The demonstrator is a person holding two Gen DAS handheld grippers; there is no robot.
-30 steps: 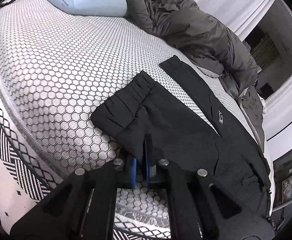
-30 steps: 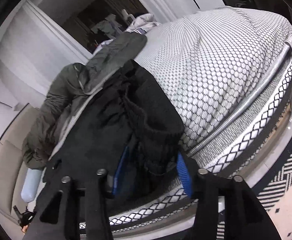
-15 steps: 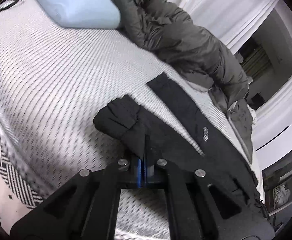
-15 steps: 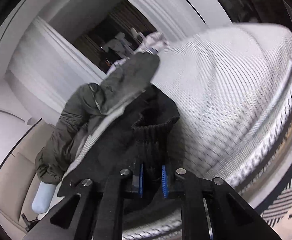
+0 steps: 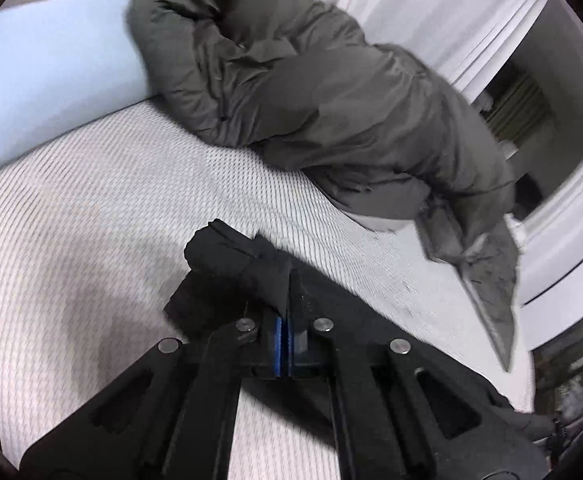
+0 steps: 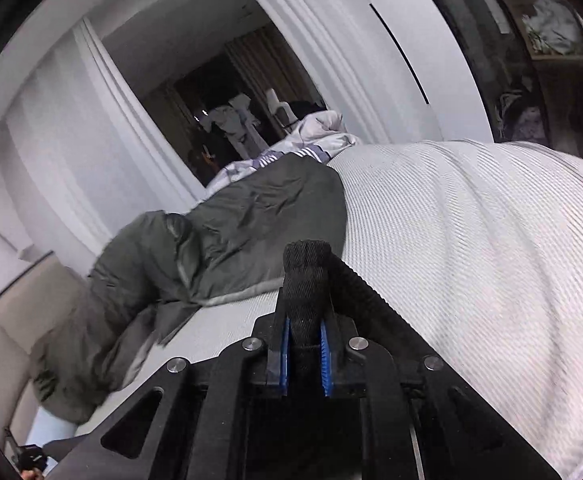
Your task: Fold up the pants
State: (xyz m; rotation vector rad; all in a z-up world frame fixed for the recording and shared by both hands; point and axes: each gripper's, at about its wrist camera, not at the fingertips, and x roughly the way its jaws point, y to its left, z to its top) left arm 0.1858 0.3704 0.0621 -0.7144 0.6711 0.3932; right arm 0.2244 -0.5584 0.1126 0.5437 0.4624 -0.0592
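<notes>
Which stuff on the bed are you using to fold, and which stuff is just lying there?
For the job:
- black pants
- left gripper, shut on the pants
- right gripper, shut on the ribbed cuff

Just lying about:
- grey jacket
- blue pillow
- mattress

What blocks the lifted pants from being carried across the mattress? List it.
Nothing visible on the bare mattress just ahead of the pants; the grey jacket and blue pillow lie farther back along the wall side.
</notes>
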